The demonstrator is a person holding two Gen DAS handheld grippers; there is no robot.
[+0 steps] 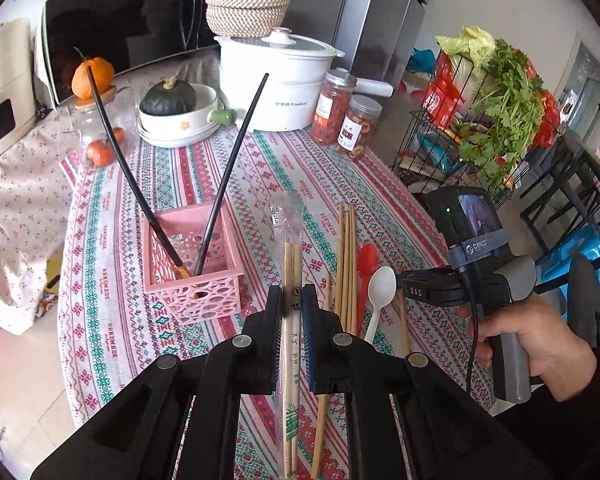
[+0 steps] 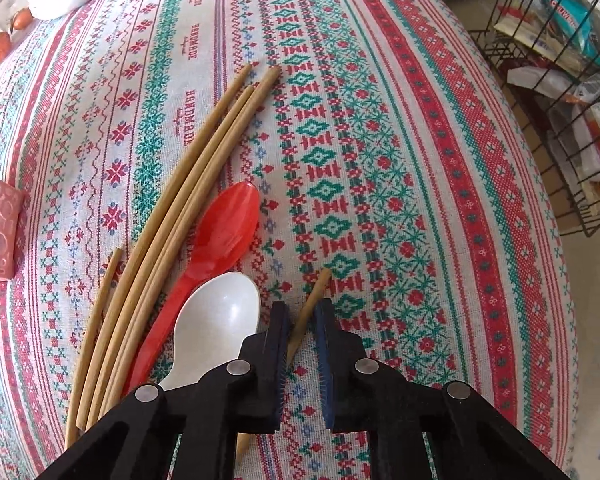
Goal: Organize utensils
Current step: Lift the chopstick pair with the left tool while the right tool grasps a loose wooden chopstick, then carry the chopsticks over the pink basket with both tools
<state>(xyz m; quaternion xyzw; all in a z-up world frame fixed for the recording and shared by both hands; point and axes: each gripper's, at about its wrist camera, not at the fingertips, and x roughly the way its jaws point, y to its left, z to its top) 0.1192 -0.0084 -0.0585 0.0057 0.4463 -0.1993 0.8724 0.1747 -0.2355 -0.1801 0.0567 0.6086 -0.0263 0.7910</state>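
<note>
My left gripper (image 1: 293,300) is shut on a plastic-wrapped pair of disposable chopsticks (image 1: 290,248), held above the patterned tablecloth. To its left stands a pink perforated basket (image 1: 204,296) with two black chopsticks (image 1: 236,148) leaning out of it. Several loose wooden chopsticks (image 2: 188,184) lie side by side on the cloth, with a red spoon (image 2: 228,220) and a white spoon (image 2: 216,320) next to them. My right gripper (image 2: 302,312) points steeply down just right of the white spoon, shut on a single wooden chopstick (image 2: 314,296) that lies slanted on the cloth.
At the back of the table stand a white cooker pot (image 1: 276,92), two clear jars (image 1: 336,108), a bowl holding a dark squash (image 1: 168,96) and a microwave (image 1: 120,28). A black wire rack (image 2: 560,80) with greens and packets stands beyond the table's right edge.
</note>
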